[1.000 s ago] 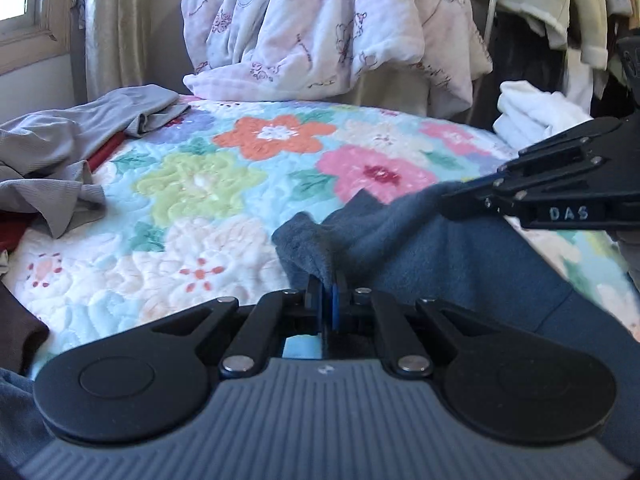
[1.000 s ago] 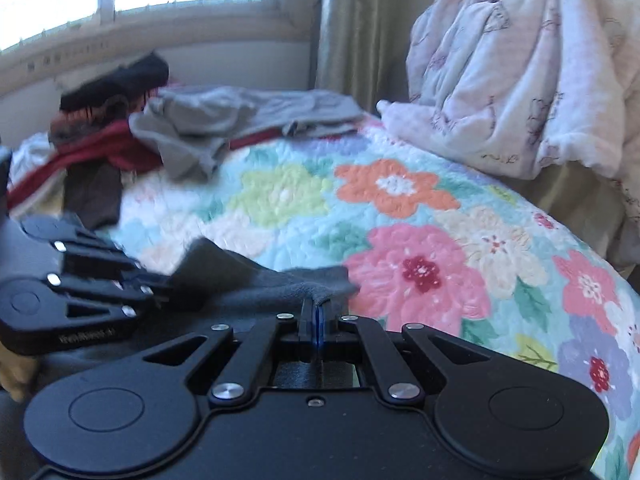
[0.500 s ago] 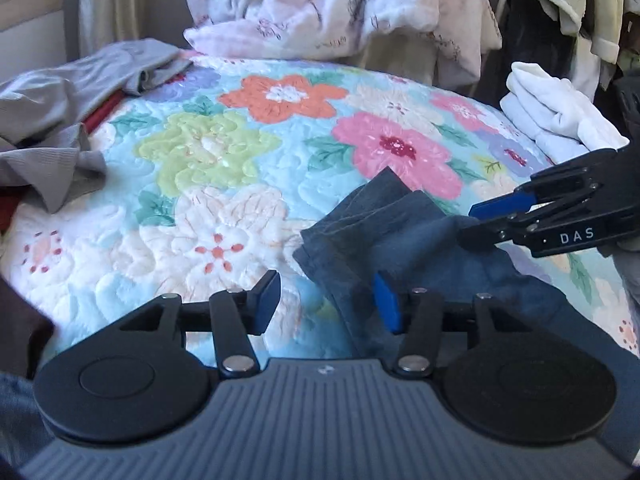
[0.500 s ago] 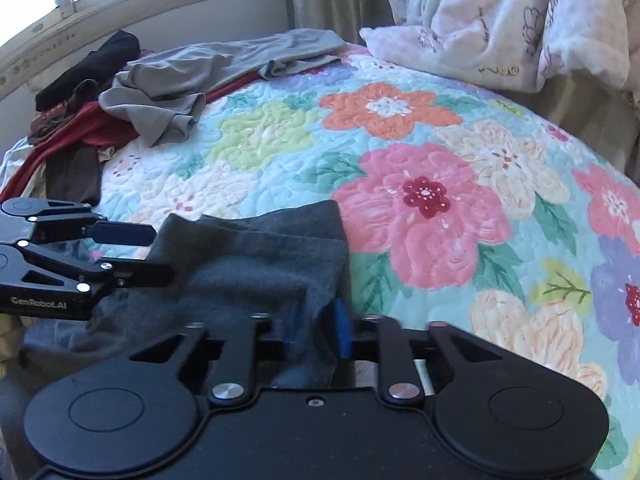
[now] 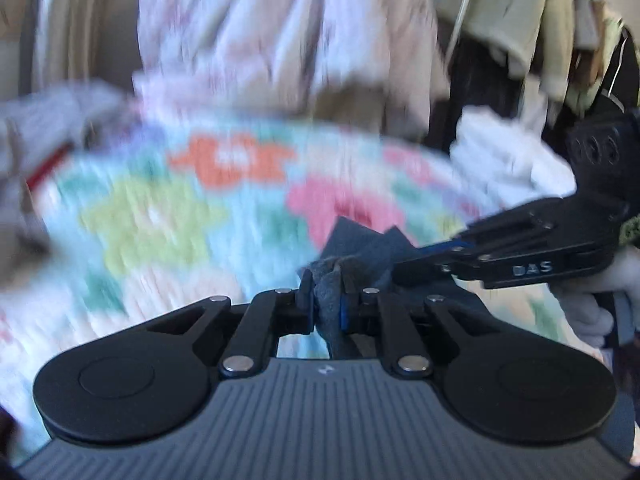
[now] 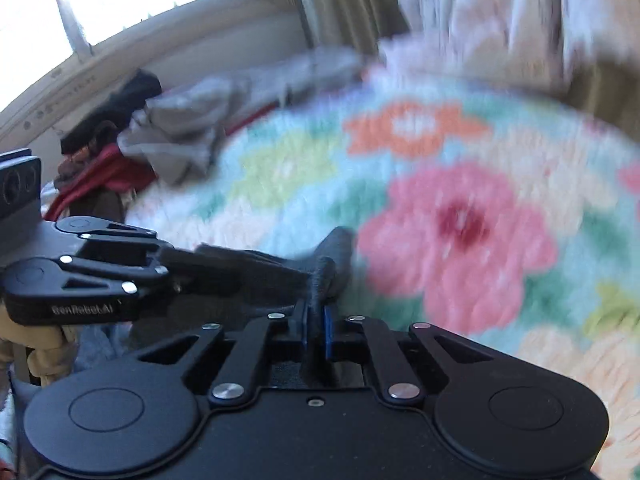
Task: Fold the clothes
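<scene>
Early stage. Left tongs (image 5: 325, 306) and right tongs (image 6: 316, 326) are closing, each pinching bunched cloth of the dark garment (image 5: 362, 250), lifted just above the quilt (image 6: 280, 168). No finished fold visible; unfolded clothes pile (image 6: 160, 128) waits at the quilt's far edge.

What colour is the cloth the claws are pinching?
The cloth is dark blue-grey, seen best in the left wrist view.
</scene>
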Motion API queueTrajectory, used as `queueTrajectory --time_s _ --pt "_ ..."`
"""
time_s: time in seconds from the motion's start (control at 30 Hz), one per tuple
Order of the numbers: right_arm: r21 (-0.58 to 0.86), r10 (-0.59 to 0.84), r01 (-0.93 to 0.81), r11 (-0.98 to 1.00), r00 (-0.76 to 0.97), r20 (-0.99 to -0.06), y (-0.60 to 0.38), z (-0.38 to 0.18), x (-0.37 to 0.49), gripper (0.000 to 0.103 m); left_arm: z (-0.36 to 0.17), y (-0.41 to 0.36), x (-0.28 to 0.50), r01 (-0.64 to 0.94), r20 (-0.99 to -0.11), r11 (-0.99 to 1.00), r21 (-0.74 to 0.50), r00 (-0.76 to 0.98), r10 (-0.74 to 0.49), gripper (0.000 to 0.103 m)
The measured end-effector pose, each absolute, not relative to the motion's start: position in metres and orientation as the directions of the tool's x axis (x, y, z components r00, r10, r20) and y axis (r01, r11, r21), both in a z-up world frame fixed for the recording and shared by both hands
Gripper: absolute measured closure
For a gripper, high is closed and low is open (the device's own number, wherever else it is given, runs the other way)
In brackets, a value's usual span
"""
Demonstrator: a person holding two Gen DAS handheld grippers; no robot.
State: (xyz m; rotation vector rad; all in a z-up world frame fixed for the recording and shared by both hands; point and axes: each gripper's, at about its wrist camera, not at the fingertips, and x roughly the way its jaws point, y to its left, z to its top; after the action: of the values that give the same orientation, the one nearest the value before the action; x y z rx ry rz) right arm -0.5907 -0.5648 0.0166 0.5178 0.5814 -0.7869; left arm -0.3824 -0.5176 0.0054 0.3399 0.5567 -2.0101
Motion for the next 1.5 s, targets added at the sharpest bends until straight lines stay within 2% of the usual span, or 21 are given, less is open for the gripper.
queueTrajectory --time_s 0.07,0.13,0.2,0.27,0.33,0.37,0.4,0.47,0.5,0.6,0.63,0.7,0.77,0.8,0.97,1.1,1.17,1.23,1.3,1.4,1.5 --pt "0.182 -0.565 0.774 0.607 0.581 -0.586 -0.552 0.033 -0.596 0.095 0.007 -0.522 -0.382 0.893 -0.464 -0.387 -0.232 -0.451 -0.762 0.091" --pt "0.140 -0.617 0.782 0.607 0.575 -0.536 -0.545 0.042 -0.598 0.098 -0.002 -0.534 -0.384 0.922 -0.522 -0.330 -0.201 -0.386 -0.761 0.090" --pt "0.075 -0.671 0.824 0.561 0.506 -0.542 -0.550 0.041 -0.598 0.099 -0.016 -0.546 -0.389 0.954 -0.587 -0.267 -0.134 -0.294 -0.755 0.090" --pt "0.059 -0.675 0.864 0.501 0.432 -0.597 -0.564 0.030 -0.601 0.099 -0.029 -0.554 -0.392 0.970 -0.662 -0.240 -0.049 -0.211 -0.719 0.089" --pt "0.098 -0.653 0.880 0.465 0.416 -0.633 -0.572 0.023 -0.606 0.095 -0.026 -0.550 -0.385 0.972 -0.660 -0.227 -0.060 -0.209 -0.721 0.087" --pt "0.148 -0.632 0.876 0.458 0.438 -0.640 -0.573 0.022 -0.610 0.093 -0.021 -0.545 -0.379 0.971 -0.653 -0.223 -0.086 -0.224 -0.724 0.080" --pt "0.183 -0.623 0.869 0.460 0.463 -0.630 -0.569 0.024 -0.613 0.092 -0.016 -0.540 -0.374 0.970 -0.644 -0.219 -0.106 -0.234 -0.728 0.067" --pt "0.194 -0.590 0.857 0.478 0.477 -0.651 -0.559 0.026 -0.610 0.084 -0.007 -0.531 -0.364 0.965 -0.630 -0.224 -0.138 -0.261 -0.732 0.054" --pt "0.195 -0.574 0.853 0.484 0.477 -0.666 -0.556 0.024 -0.607 0.078 -0.003 -0.529 -0.361 0.961 -0.627 -0.232 -0.149 -0.273 -0.730 0.054" --pt "0.188 -0.529 0.851 0.491 0.463 -0.712 -0.549 0.016 -0.598 0.047 0.004 -0.520 -0.346 0.958 -0.642 -0.225 -0.177 -0.285 -0.712 0.054" --pt "0.179 -0.517 0.855 0.488 0.448 -0.730 -0.549 0.012 -0.594 0.045 0.006 -0.517 -0.340 0.962 -0.647 -0.213 -0.171 -0.273 -0.712 0.053" --pt "0.172 -0.467 0.862 0.476 0.414 -0.781 -0.554 -0.001 -0.586 0.047 0.009 -0.509 -0.325 0.972 -0.664 -0.204 -0.118 -0.230 -0.711 0.051" --pt "0.084 -0.470 0.886 0.456 0.321 -0.822 -0.554 -0.008 -0.578 0.065 0.012 -0.499 -0.309 0.980 -0.681 -0.190 -0.065 -0.183 -0.709 0.051" --pt "0.020 -0.495 0.888 0.459 0.274 -0.824 -0.550 -0.007 -0.572 0.069 0.013 -0.492 -0.298 0.983 -0.692 -0.177 -0.046 -0.160 -0.704 0.051" --pt "-0.121 -0.627 0.914 0.386 0.164 -0.762 -0.526 0.023 -0.552 0.067 0.019 -0.433 -0.225 0.997 -0.697 -0.027 -0.070 -0.069 -0.714 0.047" --pt "-0.069 -0.625 0.830 0.553 0.358 -0.694 -0.487 0.054 -0.516 0.066 0.006 -0.392 -0.186 0.983 -0.693 0.071 -0.170 -0.068 -0.717 0.045" --pt "-0.038 -0.550 0.748 0.662 0.451 -0.703 -0.468 0.059 -0.488 0.067 0.000 -0.378 -0.183 0.986 -0.680 0.083 -0.147 -0.040 -0.732 0.048" --pt "-0.025 -0.479 0.692 0.722 0.473 -0.739 -0.456 0.053 -0.460 0.069 -0.004 -0.376 -0.186 0.990 -0.668 0.117 -0.077 0.036 -0.743 0.054" --pt "-0.036 -0.431 0.652 0.757 0.457 -0.778 -0.447 0.041 -0.435 0.070 -0.004 -0.379 -0.187 0.990 -0.671 0.071 -0.121 -0.029 -0.741 0.060" --pt "-0.093 -0.427 0.614 0.784 0.423 -0.799 -0.443 0.023 -0.415 0.070 -0.006 -0.387 -0.193 0.989 -0.650 0.001 -0.146 -0.095 -0.754 0.060" --pt "-0.054 -0.400 0.622 0.781 0.433 -0.808 -0.450 0.016 -0.411 0.069 -0.008 -0.395 -0.200 0.983 -0.627 -0.070 -0.167 -0.161 -0.762 0.057"
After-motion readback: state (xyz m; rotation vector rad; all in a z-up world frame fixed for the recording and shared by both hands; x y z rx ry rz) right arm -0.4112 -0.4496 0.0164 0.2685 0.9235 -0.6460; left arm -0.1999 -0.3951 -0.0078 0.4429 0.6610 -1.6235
